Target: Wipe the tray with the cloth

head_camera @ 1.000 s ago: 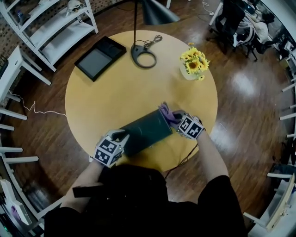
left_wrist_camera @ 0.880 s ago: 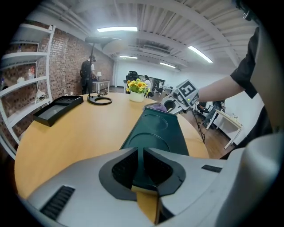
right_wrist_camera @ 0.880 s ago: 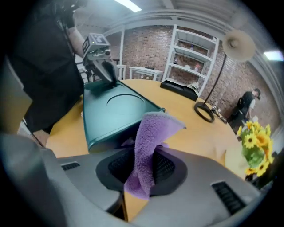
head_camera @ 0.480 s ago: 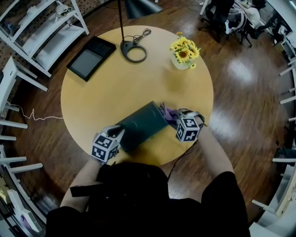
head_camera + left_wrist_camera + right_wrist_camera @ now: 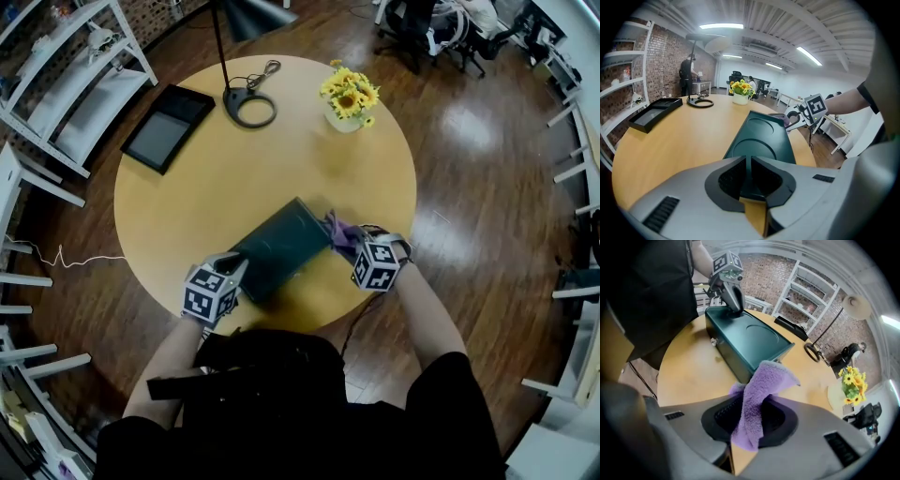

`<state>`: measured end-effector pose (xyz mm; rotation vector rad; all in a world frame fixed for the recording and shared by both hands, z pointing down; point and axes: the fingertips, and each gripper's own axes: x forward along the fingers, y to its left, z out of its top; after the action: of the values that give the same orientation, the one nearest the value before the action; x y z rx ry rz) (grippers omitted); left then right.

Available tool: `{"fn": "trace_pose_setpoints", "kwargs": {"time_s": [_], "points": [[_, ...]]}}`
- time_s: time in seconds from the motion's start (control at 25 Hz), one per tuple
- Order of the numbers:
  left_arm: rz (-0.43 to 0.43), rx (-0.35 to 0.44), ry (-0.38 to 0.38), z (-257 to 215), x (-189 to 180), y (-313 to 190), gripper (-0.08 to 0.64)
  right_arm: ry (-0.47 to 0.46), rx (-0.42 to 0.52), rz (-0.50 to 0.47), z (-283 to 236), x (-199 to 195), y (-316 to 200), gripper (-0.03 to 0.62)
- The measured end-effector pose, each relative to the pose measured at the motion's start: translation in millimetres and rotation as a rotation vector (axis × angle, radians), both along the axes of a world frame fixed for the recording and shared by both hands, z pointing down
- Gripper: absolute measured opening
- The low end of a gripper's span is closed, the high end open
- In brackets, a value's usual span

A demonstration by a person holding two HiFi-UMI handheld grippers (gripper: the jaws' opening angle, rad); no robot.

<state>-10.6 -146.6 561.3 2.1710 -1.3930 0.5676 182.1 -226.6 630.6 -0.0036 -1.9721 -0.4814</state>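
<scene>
1. Left gripper (image 5: pixel 751 177) has its jaws pressed together on the near rim of the dark green tray (image 5: pixel 763 140); the rim sits pinched between the two pads
2. Seen from the head view, that left gripper (image 5: pixel 240 268) meets the tray (image 5: pixel 277 247) at its lower-left end, close to the person's body
3. Right gripper (image 5: pixel 751 420) pinches a purple cloth (image 5: pixel 758 390); the cloth bunches between the jaws and stands up out of them in a folded peak
4. From above, the right gripper (image 5: pixel 354 244) is at the tray's opposite, right-hand end, with the cloth (image 5: pixel 339 230) right at that end's corner; whether the cloth presses on the tray cannot be told
5. The tray lies diagonally on the near part of the round wooden table (image 5: pixel 187 202), between the two grippers; its surface shows two shallow round impressions
6. Farther across the table, well apart from the tray, are a pot of yellow flowers (image 5: pixel 348 94), the ring base of a floor lamp (image 5: pixel 249 106) and a flat black tray (image 5: pixel 167 127)
7. White shelving (image 5: pixel 80 66) stands on the wooden floor beyond the table's left side
</scene>
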Motion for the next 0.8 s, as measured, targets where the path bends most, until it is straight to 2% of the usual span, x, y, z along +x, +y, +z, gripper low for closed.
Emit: {"fn": "trace_pose_setpoints", "kwargs": {"time_s": [0.08, 0.16, 0.28, 0.36, 0.44, 0.48, 0.64, 0.8], "points": [[0.025, -0.006, 0.001, 1, 1, 1, 0.028, -0.035, -0.035, 0.095, 0, 2, 3, 0.089], [0.055, -0.004, -0.005, 3, 1, 1, 0.028, -0.086, -0.086, 0.239, 5, 2, 2, 0.089], [0.055, 0.075, -0.028, -7, -9, -7, 0.032, -0.175, -0.181, 0.502, 20, 3, 6, 0.089], [0.068, 0.113, -0.032, -11, -15, -16, 0.061, -0.254, -0.273, 0.689, 20, 1, 12, 0.091], [0.116, 0.088, -0.031, -1, -18, -19, 0.147, -0.36, -0.411, 0.896, 22, -1, 19, 0.089], [0.138, 0.075, -0.025, 3, -18, -19, 0.146, -0.422, -0.489, 0.982, 21, -3, 23, 0.09], [0.21, 0.048, 0.023, 3, -16, -16, 0.146, -0.68, -0.733, 1.195, -4, -13, 34, 0.089], [0.317, 0.044, 0.041, 5, -11, -4, 0.149, -0.86, -0.814, 1.368, -13, -12, 36, 0.089]]}}
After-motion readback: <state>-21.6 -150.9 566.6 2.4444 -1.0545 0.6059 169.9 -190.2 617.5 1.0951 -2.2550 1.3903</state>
